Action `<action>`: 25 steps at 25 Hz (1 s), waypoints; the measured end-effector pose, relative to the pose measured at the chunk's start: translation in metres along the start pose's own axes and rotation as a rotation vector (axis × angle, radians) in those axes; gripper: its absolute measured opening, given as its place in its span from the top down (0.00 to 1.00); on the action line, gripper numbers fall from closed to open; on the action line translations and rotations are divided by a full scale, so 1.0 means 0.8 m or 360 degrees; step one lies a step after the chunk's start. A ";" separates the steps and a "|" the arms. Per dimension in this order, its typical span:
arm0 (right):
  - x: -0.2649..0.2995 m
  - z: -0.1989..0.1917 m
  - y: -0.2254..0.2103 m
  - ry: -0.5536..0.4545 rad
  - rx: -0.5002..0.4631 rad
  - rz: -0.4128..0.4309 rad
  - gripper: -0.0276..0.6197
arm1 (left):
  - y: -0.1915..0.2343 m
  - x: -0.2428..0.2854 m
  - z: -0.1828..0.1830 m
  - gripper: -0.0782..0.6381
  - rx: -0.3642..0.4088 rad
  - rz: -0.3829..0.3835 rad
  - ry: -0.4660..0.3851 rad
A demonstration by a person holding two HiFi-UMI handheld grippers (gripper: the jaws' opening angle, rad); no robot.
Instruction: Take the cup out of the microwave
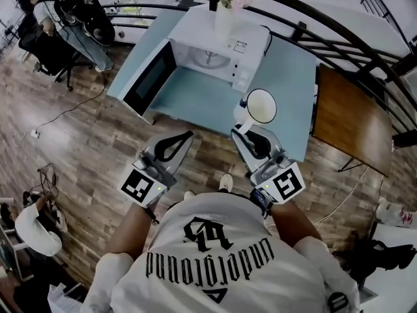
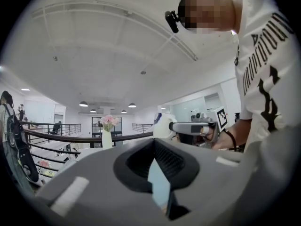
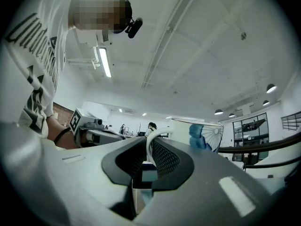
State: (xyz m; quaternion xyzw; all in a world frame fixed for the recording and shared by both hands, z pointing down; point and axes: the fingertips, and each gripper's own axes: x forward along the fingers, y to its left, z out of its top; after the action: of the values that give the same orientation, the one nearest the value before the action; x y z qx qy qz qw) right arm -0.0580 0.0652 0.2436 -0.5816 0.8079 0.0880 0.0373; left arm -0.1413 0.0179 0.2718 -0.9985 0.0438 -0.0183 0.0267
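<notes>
The white microwave (image 1: 218,57) stands on a light blue table (image 1: 290,87) with its door (image 1: 148,78) swung open to the left; its turntable shows inside. My right gripper (image 1: 242,130) is shut on the handle of a white cup (image 1: 260,106), held in the air over the table's near edge. In the right gripper view the handle (image 3: 149,140) sits between the jaws, and the cup (image 3: 209,135) with its blue pattern rises beyond them. My left gripper (image 1: 187,135) hangs in front of the table, its tips together and nothing in it. The left gripper view shows the cup (image 2: 162,125) off to the right.
A white vase of pink flowers (image 1: 227,8) stands on the microwave. A brown wooden table (image 1: 352,119) adjoins the blue one at the right. A dark railing (image 1: 339,41) curves behind both. A chair (image 1: 45,47) is at far left, and a person (image 1: 32,227) sits at lower left.
</notes>
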 end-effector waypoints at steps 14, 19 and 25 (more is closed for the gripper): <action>0.000 0.002 0.132 0.0010 0.0002 -0.0108 0.89 | -0.015 -0.137 -0.001 0.82 0.0066 -0.0025 -0.0037; -0.003 -0.005 0.154 0.0030 0.0010 -0.0105 0.89 | -0.016 -0.158 -0.010 0.82 0.0032 -0.0021 -0.0031; -0.010 -0.005 0.176 0.0044 0.0004 -0.0110 0.89 | -0.021 -0.175 -0.014 0.82 0.0018 -0.0025 -0.0043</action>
State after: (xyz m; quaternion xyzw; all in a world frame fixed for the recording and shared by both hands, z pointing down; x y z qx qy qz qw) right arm -0.1883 0.1151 0.2623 -0.6103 0.7878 0.0777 0.0299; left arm -0.2800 0.0465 0.2788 -0.9988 0.0355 -0.0051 0.0329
